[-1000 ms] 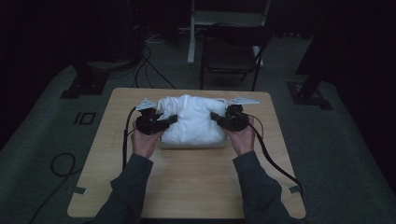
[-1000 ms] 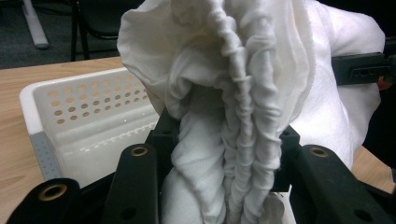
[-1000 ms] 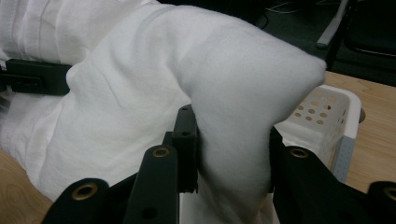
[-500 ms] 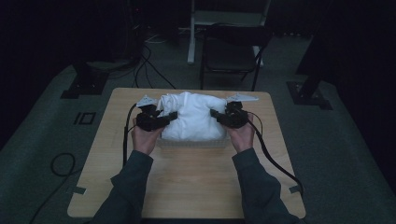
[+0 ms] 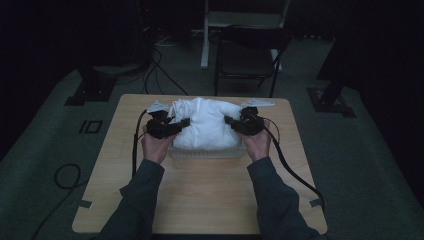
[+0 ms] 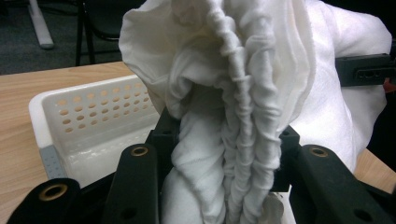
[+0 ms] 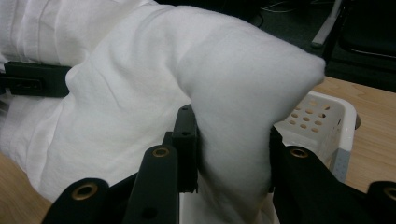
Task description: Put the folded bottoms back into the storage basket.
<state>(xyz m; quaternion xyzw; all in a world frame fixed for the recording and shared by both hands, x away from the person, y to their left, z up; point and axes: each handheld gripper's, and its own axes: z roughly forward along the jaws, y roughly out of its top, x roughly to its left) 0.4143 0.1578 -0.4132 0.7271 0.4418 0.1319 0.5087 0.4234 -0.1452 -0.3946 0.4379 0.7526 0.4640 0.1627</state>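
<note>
Both tongs, left [image 5: 184, 122] and right [image 5: 229, 121], clench the white cloth [image 5: 207, 122] bunched over the basket [image 5: 206, 151]; I fear hanging folds catching its rim, dragging it.

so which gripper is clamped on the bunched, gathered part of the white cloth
The left gripper: its jaws pinch a ruffled, pleated rope of the white cloth. The right gripper holds a smooth, rounded fold instead, over the white basket.
</note>
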